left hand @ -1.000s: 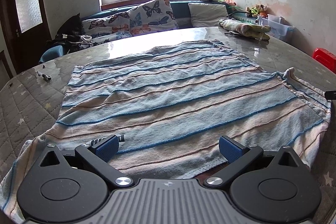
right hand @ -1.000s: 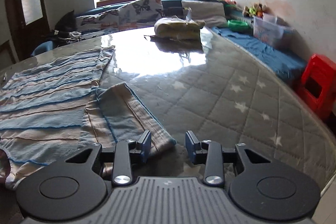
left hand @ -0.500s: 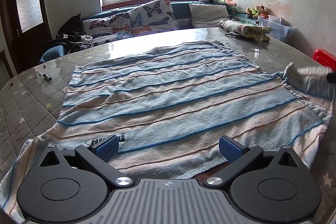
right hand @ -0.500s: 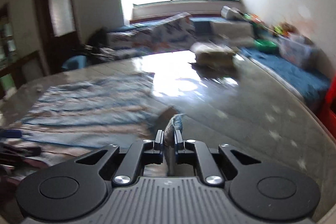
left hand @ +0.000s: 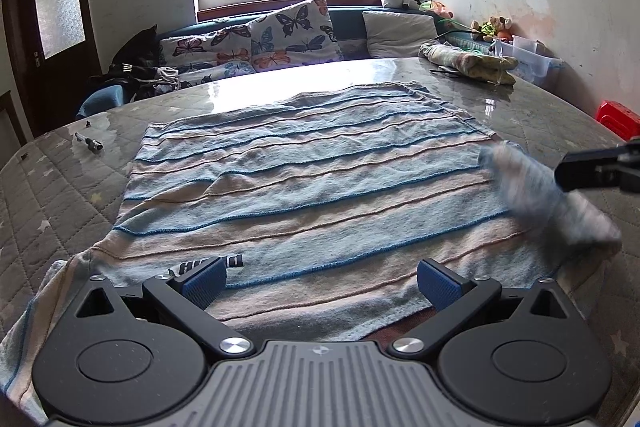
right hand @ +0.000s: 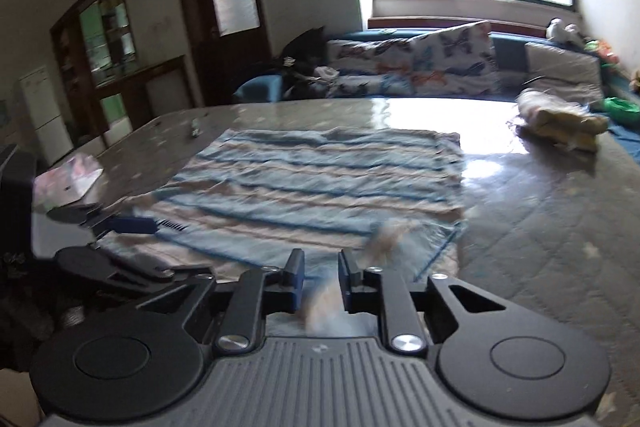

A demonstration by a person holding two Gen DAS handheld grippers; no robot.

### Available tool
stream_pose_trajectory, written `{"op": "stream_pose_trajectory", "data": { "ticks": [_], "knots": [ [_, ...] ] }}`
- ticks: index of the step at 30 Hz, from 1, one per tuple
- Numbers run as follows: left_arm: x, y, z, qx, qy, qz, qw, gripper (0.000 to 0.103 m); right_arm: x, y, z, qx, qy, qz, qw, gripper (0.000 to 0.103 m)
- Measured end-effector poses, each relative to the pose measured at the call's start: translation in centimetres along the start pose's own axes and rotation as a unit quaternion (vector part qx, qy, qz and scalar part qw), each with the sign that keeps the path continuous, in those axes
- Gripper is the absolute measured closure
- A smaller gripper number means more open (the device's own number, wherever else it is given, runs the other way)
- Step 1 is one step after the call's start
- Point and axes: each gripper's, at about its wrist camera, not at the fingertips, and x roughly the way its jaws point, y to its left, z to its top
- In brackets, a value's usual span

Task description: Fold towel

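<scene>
The soft, limp towel [left hand: 304,195] is best taken at a corner: right gripper [right hand: 321,269] fingers are opening, cloth between them; left gripper [left hand: 320,277] gapes wide, empty.

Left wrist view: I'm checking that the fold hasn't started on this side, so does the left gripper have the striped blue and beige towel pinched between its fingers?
No, the left gripper stands wide open over the striped blue and beige towel.
</scene>
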Motion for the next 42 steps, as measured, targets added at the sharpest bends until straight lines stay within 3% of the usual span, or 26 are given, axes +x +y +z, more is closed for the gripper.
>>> {"op": "stream_pose_trajectory", "data": {
  "ticks": [3, 10, 21, 32, 42],
  "knots": [
    [0.1, -0.2, 0.0, 0.000, 0.002, -0.002, 1.0000, 0.000, -0.1, -0.5, 0.2, -0.002, 0.002, -0.001, 1.000, 0.084],
    [0.5, -1.6, 0.4, 0.014, 0.004, -0.013, 0.9998, 0.000, 2.3, -4.8, 1.3, -0.007, 0.027, -0.061, 0.998, 0.084],
    [0.9, -5.0, 2.1, 0.048, -0.003, -0.044, 0.9978, 0.000, 8.4, -7.4, 1.7, -0.015, 0.065, -0.054, 0.996, 0.085],
    [2.4, -7.8, 2.0, 0.084, 0.007, -0.058, 0.9947, 0.000, 7.5, -5.9, 1.0, -0.044, 0.063, -0.048, 0.996, 0.084],
    [3.2, -7.8, 1.5, 0.089, 0.010, -0.056, 0.9945, 0.000, 2.8, -3.7, -2.2, -0.079, 0.070, -0.039, 0.994, 0.085]
  ]
}}
